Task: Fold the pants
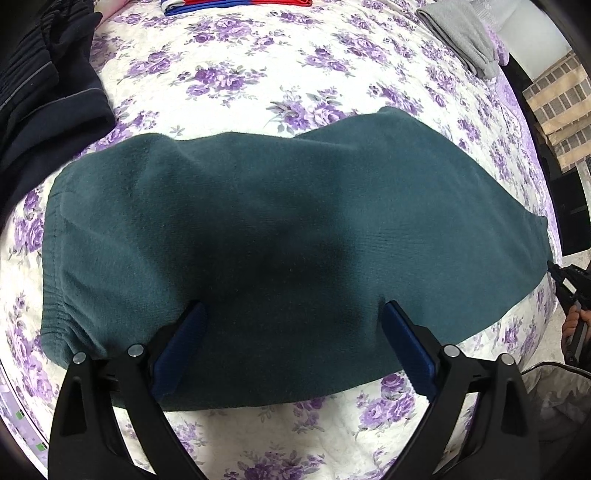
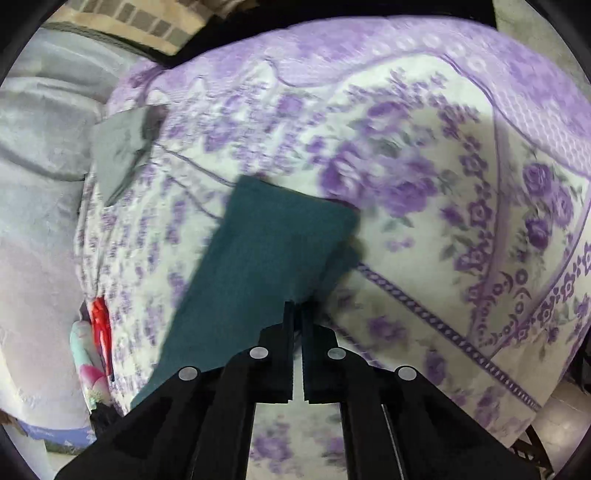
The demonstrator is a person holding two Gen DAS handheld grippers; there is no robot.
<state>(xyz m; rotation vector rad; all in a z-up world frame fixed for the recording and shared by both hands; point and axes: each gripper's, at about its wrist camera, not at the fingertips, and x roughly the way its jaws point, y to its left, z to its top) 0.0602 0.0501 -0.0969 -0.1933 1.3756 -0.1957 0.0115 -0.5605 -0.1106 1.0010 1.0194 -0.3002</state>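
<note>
Teal pants (image 1: 280, 229) lie folded in a long band across the floral quilt (image 1: 236, 85), waistband at the left. My left gripper (image 1: 295, 304) hovers over their near edge, its blue pads (image 1: 184, 336) spread wide with nothing pinched. At the pants' right end my right gripper (image 1: 563, 282) touches the leg tip, held by a hand (image 1: 576, 321). In the right wrist view the right gripper (image 2: 297, 304) has its black jaws together on the near corner of the teal pants (image 2: 269, 251), whose leg end lies flat on the quilt (image 2: 424, 155).
A dark navy garment (image 1: 48, 92) is heaped at the upper left. A folded grey garment (image 1: 461, 40) lies at the far right, seen too as a grey garment (image 2: 122, 147). Red and blue folded clothes (image 1: 236, 4) sit at the far edge. The bed drops off right of the pants.
</note>
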